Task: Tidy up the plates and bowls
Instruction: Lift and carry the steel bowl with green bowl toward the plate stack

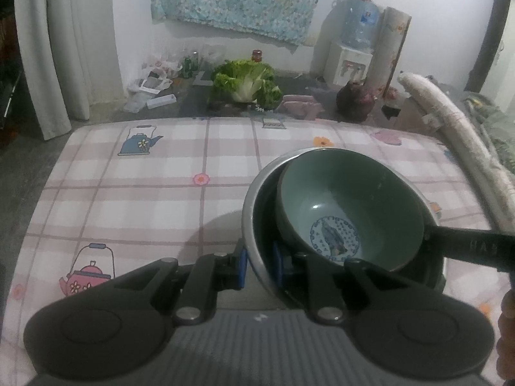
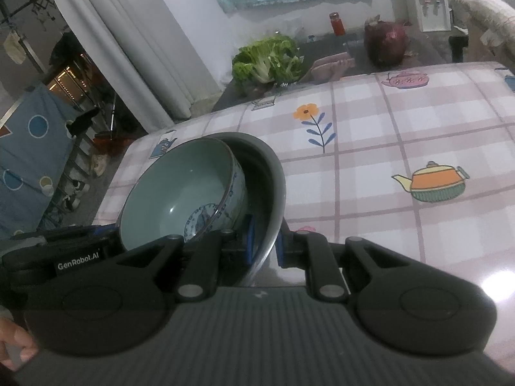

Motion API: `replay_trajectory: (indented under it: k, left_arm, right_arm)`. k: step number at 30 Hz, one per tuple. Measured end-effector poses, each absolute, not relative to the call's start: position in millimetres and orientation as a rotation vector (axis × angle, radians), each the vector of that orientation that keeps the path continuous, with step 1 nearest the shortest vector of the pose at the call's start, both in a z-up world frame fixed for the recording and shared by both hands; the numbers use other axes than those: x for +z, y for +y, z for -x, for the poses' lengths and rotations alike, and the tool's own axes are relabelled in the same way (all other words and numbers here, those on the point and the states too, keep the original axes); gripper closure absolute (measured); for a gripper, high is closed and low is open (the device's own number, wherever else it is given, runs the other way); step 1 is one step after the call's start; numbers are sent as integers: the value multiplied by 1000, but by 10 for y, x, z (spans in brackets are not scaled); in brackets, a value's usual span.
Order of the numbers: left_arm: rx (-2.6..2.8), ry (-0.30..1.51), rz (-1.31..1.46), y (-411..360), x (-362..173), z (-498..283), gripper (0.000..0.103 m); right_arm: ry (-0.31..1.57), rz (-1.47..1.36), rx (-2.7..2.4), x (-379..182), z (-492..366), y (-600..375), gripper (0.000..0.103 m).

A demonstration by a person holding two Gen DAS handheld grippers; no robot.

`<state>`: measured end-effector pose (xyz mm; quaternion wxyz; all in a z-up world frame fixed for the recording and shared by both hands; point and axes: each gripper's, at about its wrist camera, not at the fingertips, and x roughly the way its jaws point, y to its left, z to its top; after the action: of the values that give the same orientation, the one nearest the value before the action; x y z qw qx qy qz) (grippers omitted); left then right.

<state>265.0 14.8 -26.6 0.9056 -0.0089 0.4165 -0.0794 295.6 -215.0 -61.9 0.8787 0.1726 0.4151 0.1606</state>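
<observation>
the green ceramic bowl (image 1: 347,212) sits tilted inside the larger metal bowl (image 1: 257,212), and the nested pair rests on the checked tablecloth (image 1: 128,177) toward the near side of the table. the left gripper (image 1: 260,265) is clamped across the metal bowl's near rim, one blue pad outside the wall and one inside. the right gripper (image 2: 264,241) pinches the same metal rim from the opposite side, pads likewise straddling the thin wall. from the left wrist view the right gripper's finger seems to touch the ceramic bowl's edge, though the fisheye makes that hard to confirm.

the metal bowl looks light, stiff and thin-walled, with a smooth, slightly glossy surface that probably slides under rubber pads unless the pinch is firm and square to the wall. the ceramic bowl looks heavier and is brittle; its glazed inside is slick, and since it leans loosely against the metal wall it can shift or clink if the pair is tipped. the rim is the sensible hold for either piece, taken deep enough that the pads bear on the wall and not just the lip. lifting the stack level, with both rims held, should keep the inner bowl seated.
</observation>
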Motion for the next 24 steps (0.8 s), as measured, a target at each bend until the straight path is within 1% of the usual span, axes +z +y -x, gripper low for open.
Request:
replay_trajectory:
  k: [7, 13, 17, 24]
  left_arm:
    - [-210, 813, 34, 236, 6, -2219, 87]
    - [-213, 784, 36, 330, 140, -1744, 88]
    - [-208, 803, 35, 387, 71, -1448, 87]
    - [-206, 871, 38, 447, -249, -1137, 87]
  right_arm:
    - [836, -332, 320, -265, -2463, -2127, 89]
    - [839, -352, 335, -148, -1963, -2081, 89]
    - [864, -371, 346, -208, -1634, -2055, 88]
    - [923, -353, 340, -446, -1200, -1937, 88]
